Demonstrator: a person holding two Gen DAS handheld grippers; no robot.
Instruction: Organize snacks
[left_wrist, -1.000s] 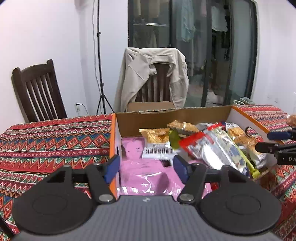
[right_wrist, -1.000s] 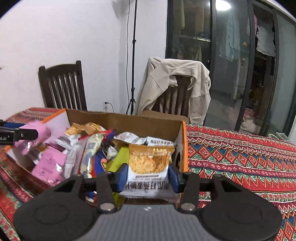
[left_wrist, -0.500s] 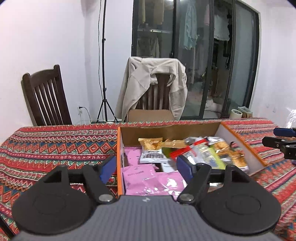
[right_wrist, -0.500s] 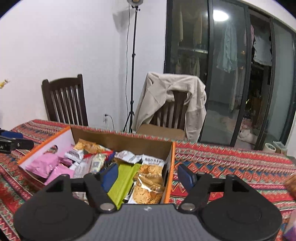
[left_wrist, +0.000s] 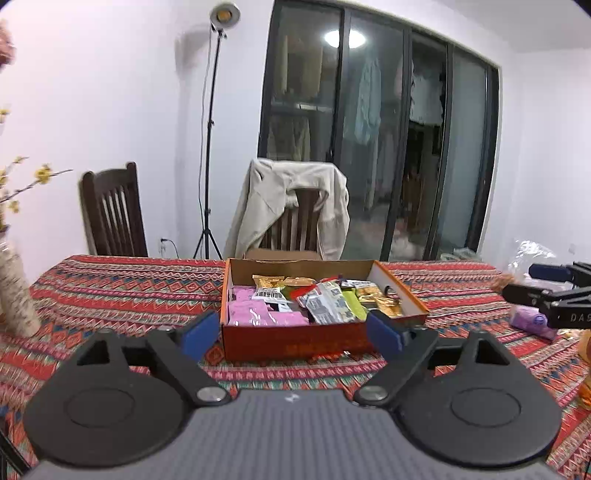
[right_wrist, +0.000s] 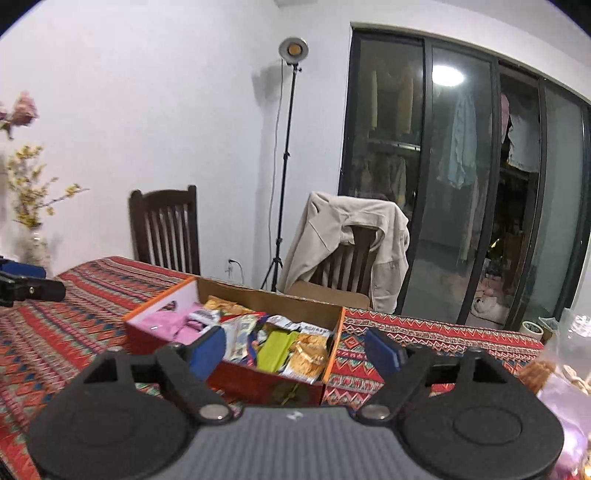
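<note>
An orange cardboard box (left_wrist: 295, 341) full of snack packets sits mid-table; it also shows in the right wrist view (right_wrist: 236, 380). Pink packets (left_wrist: 258, 312) fill its left end, silver, green (right_wrist: 275, 349) and golden ones (right_wrist: 308, 360) the middle and right. My left gripper (left_wrist: 291, 336) is open and empty, held back from the box's near wall. My right gripper (right_wrist: 293, 350) is open and empty, above and in front of the box's right end. The right gripper shows at the right edge of the left wrist view (left_wrist: 554, 295).
The table wears a red patterned cloth (left_wrist: 122, 295). A purple packet (left_wrist: 532, 321) and plastic bags (right_wrist: 565, 369) lie at the right. A vase with flowers (left_wrist: 14, 295) stands at the left. Two chairs (left_wrist: 114, 214), one with a beige jacket (left_wrist: 295, 199), stand behind.
The right gripper opened and let the golden packet drop into the box's right end. Both grippers pulled back and up from the box.
</note>
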